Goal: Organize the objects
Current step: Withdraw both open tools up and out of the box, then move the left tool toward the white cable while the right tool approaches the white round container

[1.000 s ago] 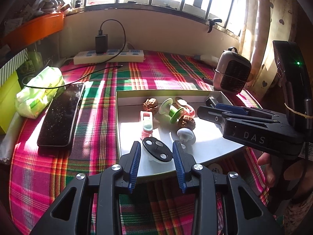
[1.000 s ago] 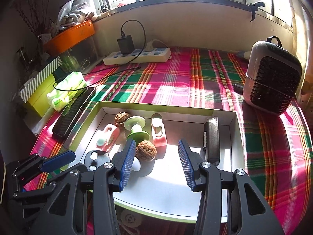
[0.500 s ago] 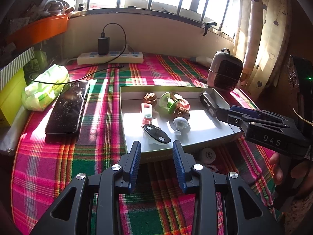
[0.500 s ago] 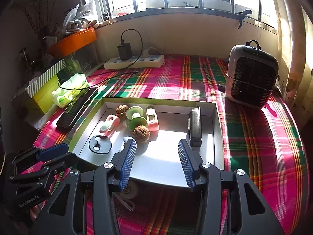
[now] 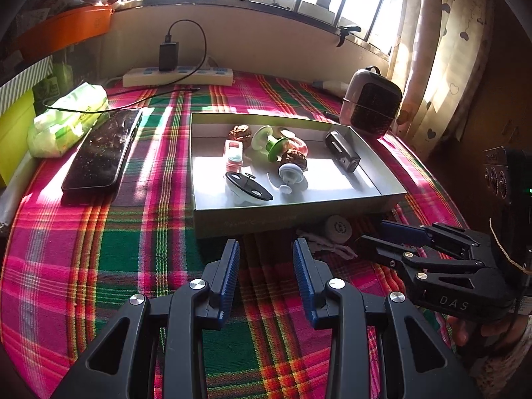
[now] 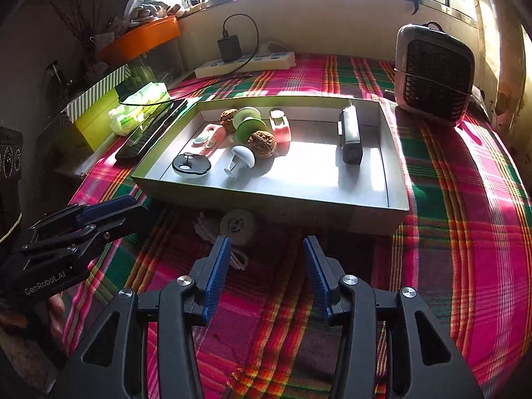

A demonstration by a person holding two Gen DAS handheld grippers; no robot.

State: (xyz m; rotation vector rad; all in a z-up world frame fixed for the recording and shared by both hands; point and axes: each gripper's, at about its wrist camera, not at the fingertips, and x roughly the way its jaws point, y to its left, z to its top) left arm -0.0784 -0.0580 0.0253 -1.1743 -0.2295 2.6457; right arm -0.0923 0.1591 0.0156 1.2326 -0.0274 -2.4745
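A shallow grey box tray [image 5: 282, 222] [image 6: 395, 153] sits on the plaid cloth. It holds two walnuts [image 6: 262, 143], a green spool [image 6: 247, 123], pink clips [image 6: 279, 128], a white mushroom knob [image 6: 240, 159], a black-topped disc [image 5: 247, 188] [image 6: 191, 164] and a black bar [image 5: 342, 151] [image 6: 349, 136]. A white round reel with a cord [image 5: 338, 228] [image 6: 237, 225] lies on the cloth in front of the tray. My left gripper [image 5: 266, 271] is open and empty, short of the tray's front. My right gripper [image 6: 266, 271] is open and empty, just right of the reel.
A black phone [image 5: 103, 149] and a green tissue pack [image 5: 68, 119] lie left of the tray. A power strip with charger [image 5: 178, 74] is at the back. A small heater [image 6: 434, 71] stands at the back right. Yellow and striped boxes [image 6: 94, 111] line the left edge.
Both grippers have drawn back from over the tray towards the near side of the table. The reel in front of the tray has come into view. Objects in the tray have not moved.
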